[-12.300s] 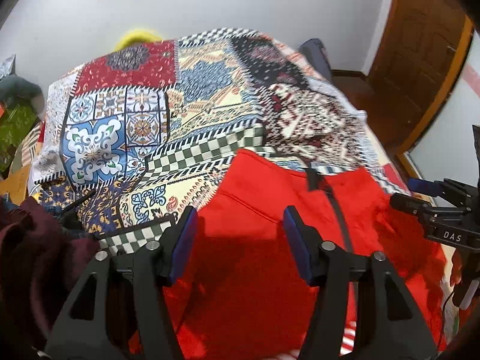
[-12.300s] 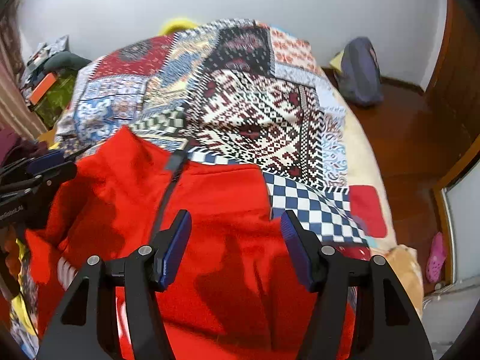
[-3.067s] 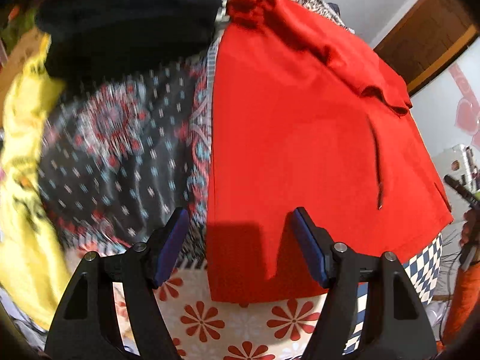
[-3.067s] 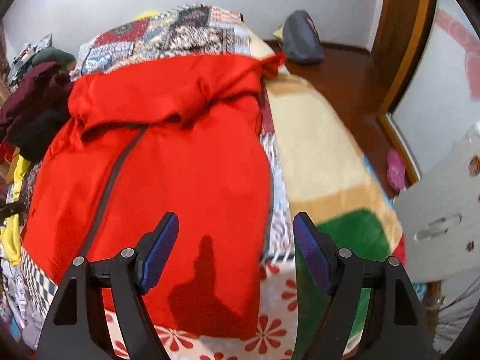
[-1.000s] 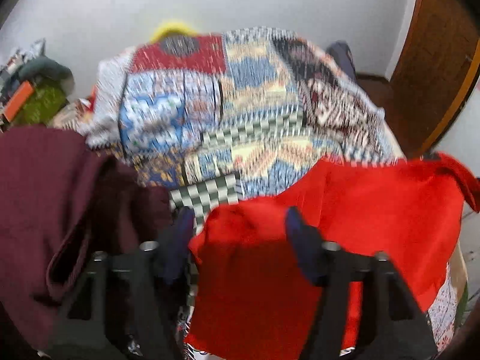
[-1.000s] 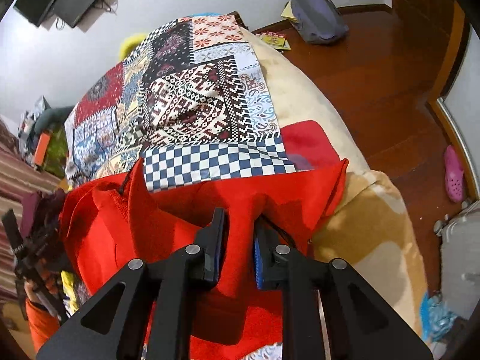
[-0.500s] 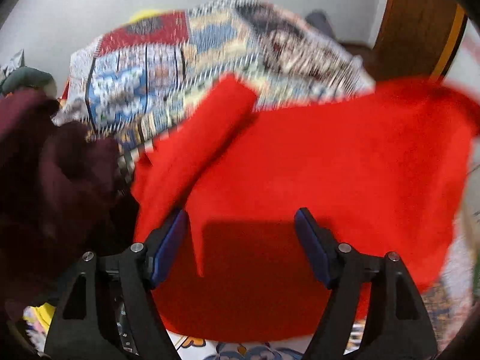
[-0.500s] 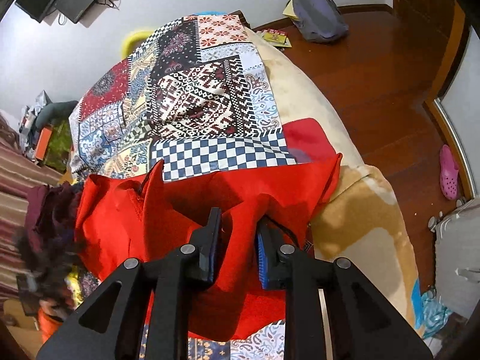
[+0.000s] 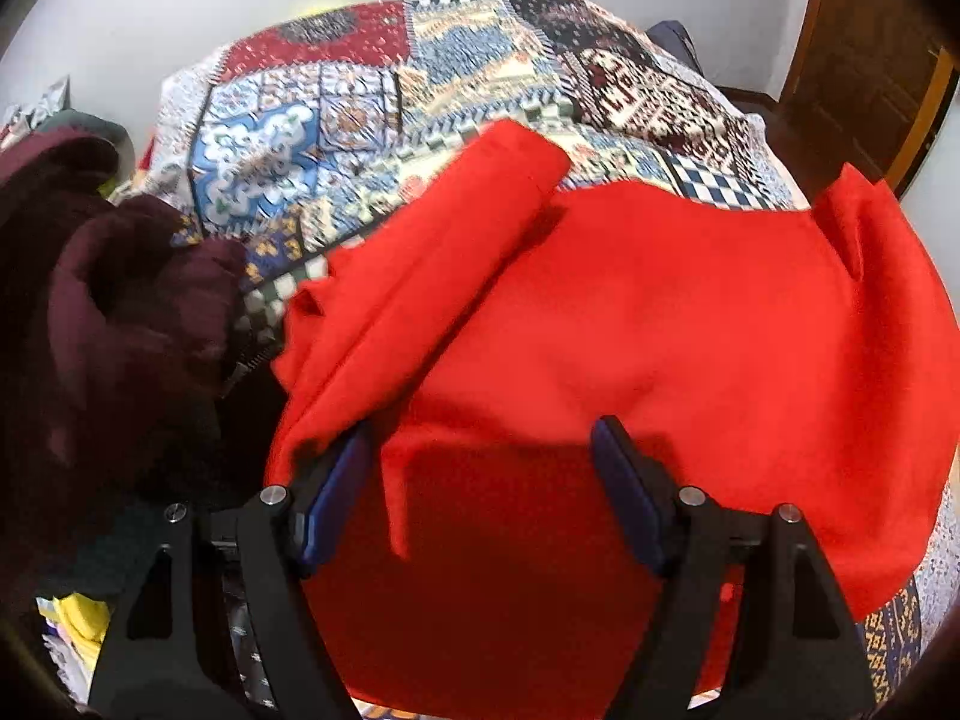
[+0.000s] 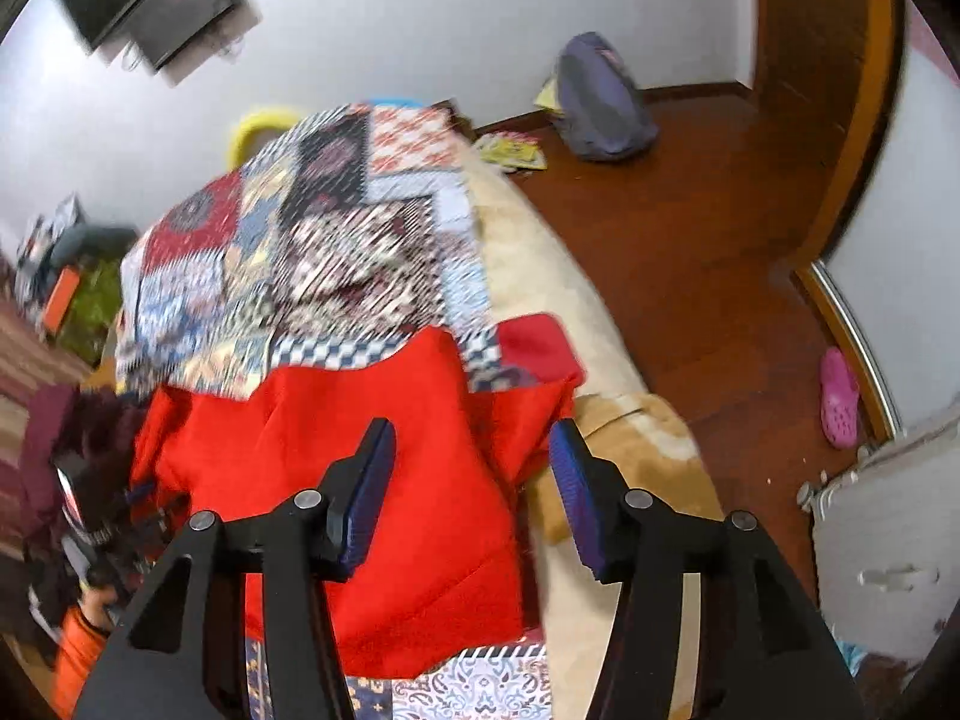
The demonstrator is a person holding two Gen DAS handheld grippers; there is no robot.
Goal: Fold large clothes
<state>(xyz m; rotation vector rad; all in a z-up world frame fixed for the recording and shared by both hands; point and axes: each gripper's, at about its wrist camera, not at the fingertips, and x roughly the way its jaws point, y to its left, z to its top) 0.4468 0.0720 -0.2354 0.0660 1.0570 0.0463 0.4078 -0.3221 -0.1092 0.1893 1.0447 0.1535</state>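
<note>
Both of our grippers tilt down over the red garment [image 9: 630, 330], which lies folded on the bed's patchwork quilt [image 9: 336, 120]. Our left gripper [image 9: 480, 480] is spread wide, pads off the cloth. Our right gripper [image 10: 471, 492] has just been opening; the red cloth lies beneath its parted jaws, and neither pad presses on it. A red sleeve [image 9: 444, 252] lies folded slantwise across the garment's left part. Left of it sits a heap of maroon clothing [image 9: 120, 312]. Past the quilt, we see a white wall [image 10: 420, 12] with a dark screen [image 10: 156, 6], a wooden floor [image 10: 690, 228], a grey backpack [image 10: 600, 102] and a pink clog [image 10: 840, 396]. Motion blurs the quilt's pattern, and our own fingers cut off the garment's near edge.
</note>
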